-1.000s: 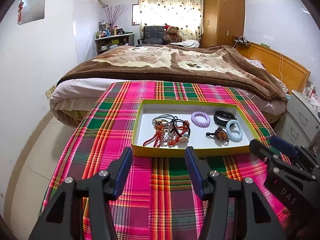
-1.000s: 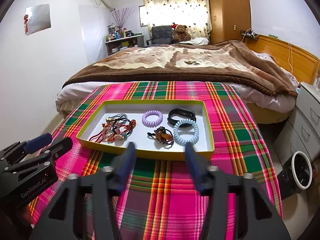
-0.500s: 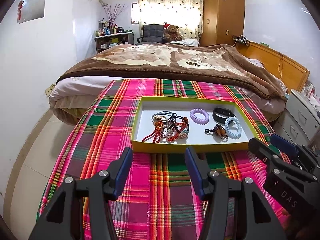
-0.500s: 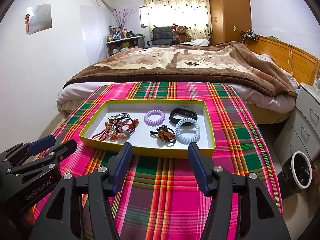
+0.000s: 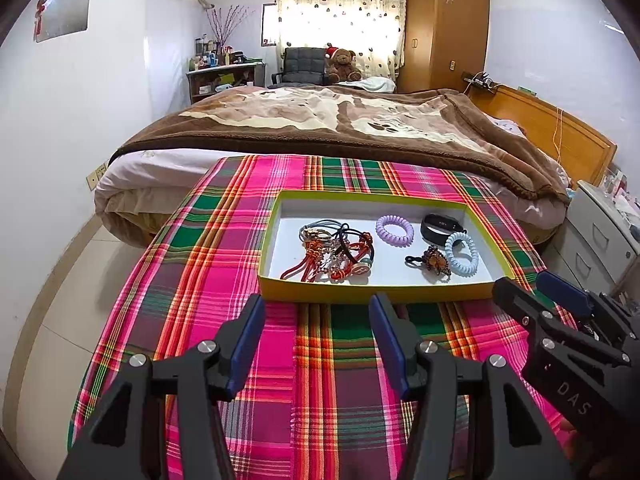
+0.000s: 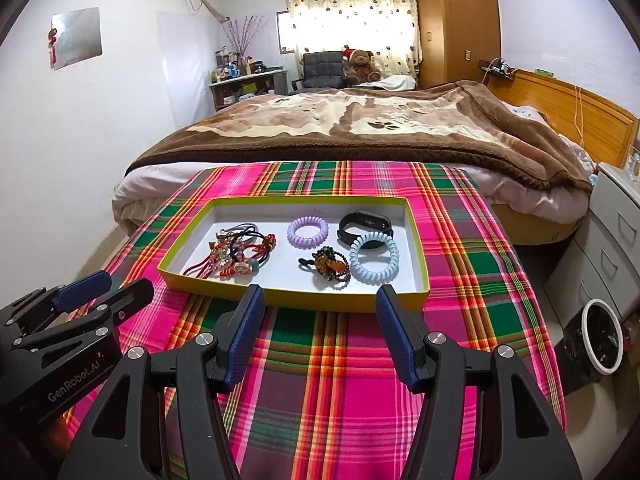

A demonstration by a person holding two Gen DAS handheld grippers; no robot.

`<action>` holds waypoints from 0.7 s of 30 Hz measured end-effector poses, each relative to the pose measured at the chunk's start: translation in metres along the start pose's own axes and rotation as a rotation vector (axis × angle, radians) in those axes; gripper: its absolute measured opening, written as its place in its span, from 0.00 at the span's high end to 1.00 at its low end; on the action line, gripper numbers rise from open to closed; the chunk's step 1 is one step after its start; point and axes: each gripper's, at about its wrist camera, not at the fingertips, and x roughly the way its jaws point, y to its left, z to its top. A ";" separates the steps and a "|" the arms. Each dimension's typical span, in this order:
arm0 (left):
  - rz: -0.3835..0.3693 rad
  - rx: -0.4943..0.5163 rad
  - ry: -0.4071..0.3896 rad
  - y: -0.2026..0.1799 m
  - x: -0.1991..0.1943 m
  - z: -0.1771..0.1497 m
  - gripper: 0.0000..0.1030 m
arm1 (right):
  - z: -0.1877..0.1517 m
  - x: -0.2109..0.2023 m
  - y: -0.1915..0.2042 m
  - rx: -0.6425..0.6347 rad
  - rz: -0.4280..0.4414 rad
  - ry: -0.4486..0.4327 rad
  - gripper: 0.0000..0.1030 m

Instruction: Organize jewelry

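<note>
A yellow-rimmed white tray (image 5: 376,292) (image 6: 296,300) lies on a plaid tablecloth. In it are a tangle of red and black cord bracelets (image 5: 334,252) (image 6: 236,252), a purple coil hair tie (image 5: 394,230) (image 6: 308,233), a black smart band (image 5: 440,227) (image 6: 365,224), a pale blue coil hair tie (image 5: 462,253) (image 6: 374,258) and an amber bead bracelet (image 5: 434,260) (image 6: 330,264). My left gripper (image 5: 316,308) (image 6: 116,296) is open and empty, just short of the tray's near rim. My right gripper (image 6: 320,300) (image 5: 532,284) is open and empty beside it.
The plaid cloth (image 5: 224,280) covers a table set against a bed with a brown blanket (image 5: 340,120). Grey drawers (image 6: 612,240) and a black waste bin (image 6: 600,340) stand on the right. Floor drops off on the left.
Both grippers have pulled back and risen a little from the tray, which now sits farther off in both views. Both stay open and empty.
</note>
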 end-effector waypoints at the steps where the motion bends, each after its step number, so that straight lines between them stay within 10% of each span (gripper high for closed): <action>1: 0.001 0.001 0.001 0.000 0.000 0.000 0.45 | 0.000 0.000 0.001 0.000 0.000 0.000 0.44; 21: 0.004 -0.004 0.006 0.000 0.003 -0.001 0.45 | 0.000 0.000 -0.002 0.014 -0.004 0.006 0.44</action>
